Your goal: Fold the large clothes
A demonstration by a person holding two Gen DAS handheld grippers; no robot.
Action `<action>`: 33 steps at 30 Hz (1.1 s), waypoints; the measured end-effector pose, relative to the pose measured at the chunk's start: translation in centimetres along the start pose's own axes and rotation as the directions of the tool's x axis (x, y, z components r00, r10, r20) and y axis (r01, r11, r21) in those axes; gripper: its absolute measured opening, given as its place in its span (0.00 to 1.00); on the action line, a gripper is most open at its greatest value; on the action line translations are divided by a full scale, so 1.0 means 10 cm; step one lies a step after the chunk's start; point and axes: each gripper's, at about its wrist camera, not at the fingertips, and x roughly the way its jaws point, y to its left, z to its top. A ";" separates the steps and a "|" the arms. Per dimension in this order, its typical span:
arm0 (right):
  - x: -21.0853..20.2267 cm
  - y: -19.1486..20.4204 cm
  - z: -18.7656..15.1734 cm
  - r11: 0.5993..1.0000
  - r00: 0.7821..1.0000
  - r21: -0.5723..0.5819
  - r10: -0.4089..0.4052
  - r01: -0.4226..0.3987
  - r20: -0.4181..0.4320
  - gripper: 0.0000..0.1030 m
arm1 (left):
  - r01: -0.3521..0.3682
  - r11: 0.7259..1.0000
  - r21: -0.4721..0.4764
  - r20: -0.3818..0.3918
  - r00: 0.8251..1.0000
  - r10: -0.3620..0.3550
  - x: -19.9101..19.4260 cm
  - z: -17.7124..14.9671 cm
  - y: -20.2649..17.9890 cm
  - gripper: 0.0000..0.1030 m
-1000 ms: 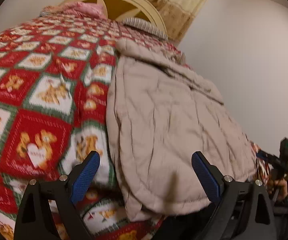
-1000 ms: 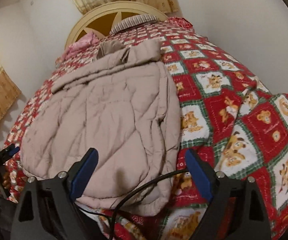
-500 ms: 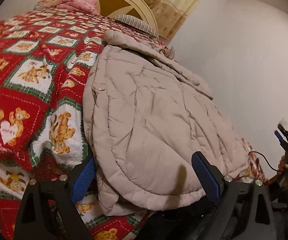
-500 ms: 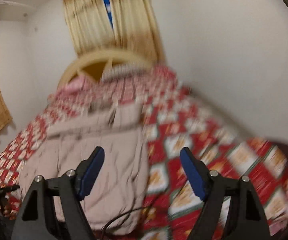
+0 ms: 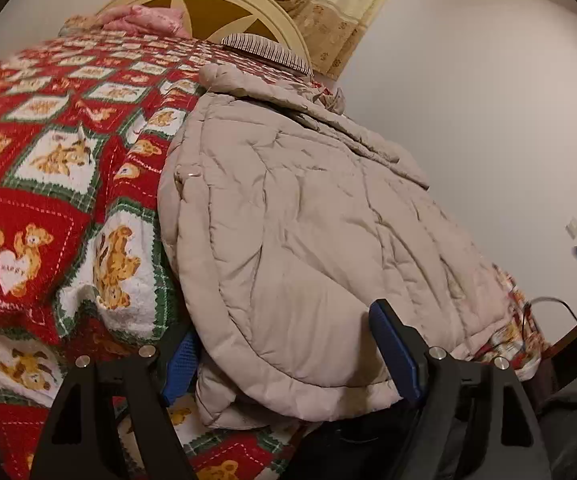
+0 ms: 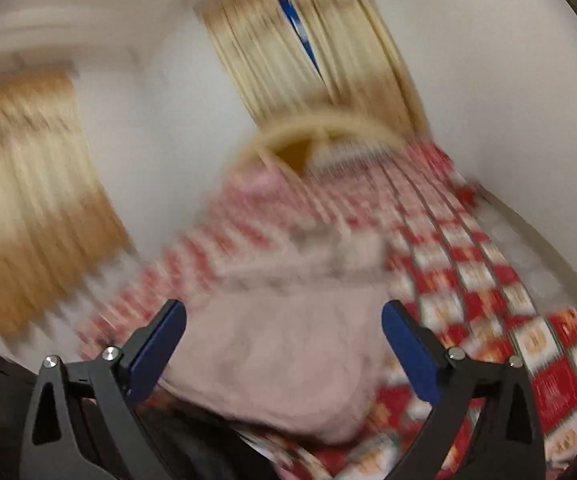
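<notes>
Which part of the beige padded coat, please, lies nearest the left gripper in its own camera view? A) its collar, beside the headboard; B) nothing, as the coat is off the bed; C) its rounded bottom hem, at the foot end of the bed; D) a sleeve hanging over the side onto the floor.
C: the coat's rounded hem sits just ahead of the left gripper, while its collar lies far up the bed near the headboard.

A home bedroom: a bed (image 5: 40, 184) with arched headboard (image 5: 208, 4), patterned blanket, curtained window (image 6: 308, 48).
</notes>
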 end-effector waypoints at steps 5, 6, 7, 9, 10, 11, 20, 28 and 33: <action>1.18 -0.42 -0.56 0.979 0.945 0.135 -0.104 0.152 -0.311 0.73 | 0.023 0.999 -0.030 -0.007 1.000 -0.024 -0.01 0.02 0.06 0.77; 1.29 -0.51 -0.68 0.970 0.930 0.152 -0.127 0.188 -0.344 0.72 | 0.030 0.999 -0.039 -0.007 1.000 -0.030 -0.01 0.02 0.07 0.77; 1.40 -0.58 -0.77 0.965 0.922 0.160 -0.138 0.207 -0.363 0.72 | 0.032 0.999 -0.041 -0.007 0.999 -0.032 -0.01 0.02 0.07 0.77; 1.52 -0.63 -0.91 0.965 0.913 0.155 -0.139 0.212 -0.384 0.72 | 0.027 0.999 -0.035 -0.006 1.000 -0.027 -0.01 0.02 0.06 0.77; 1.56 -0.61 -0.95 0.969 0.912 0.151 -0.126 0.198 -0.391 0.72 | 0.019 0.999 -0.026 -0.006 1.000 -0.020 0.00 0.02 0.05 0.77; 1.60 -0.57 -0.99 0.974 0.908 0.136 -0.113 0.182 -0.404 0.72 | 0.006 1.000 -0.006 -0.005 1.000 -0.006 0.00 0.02 0.03 0.77; 1.56 -0.33 -1.13 0.987 0.863 0.026 -0.127 0.160 -0.488 0.21 | 0.058 0.994 -0.097 -0.008 0.998 -0.060 0.02 0.01 0.15 0.23; 1.20 -0.30 -0.73 0.982 0.955 0.188 0.050 0.006 -0.293 0.14 | 0.183 0.980 -0.077 0.102 0.979 -0.174 -0.32 0.23 0.01 0.12; 0.96 -0.11 -0.51 0.981 0.975 0.185 0.096 -0.058 -0.201 0.13 | 0.263 0.964 -0.023 0.169 0.952 -0.256 -0.58 0.41 -0.23 0.11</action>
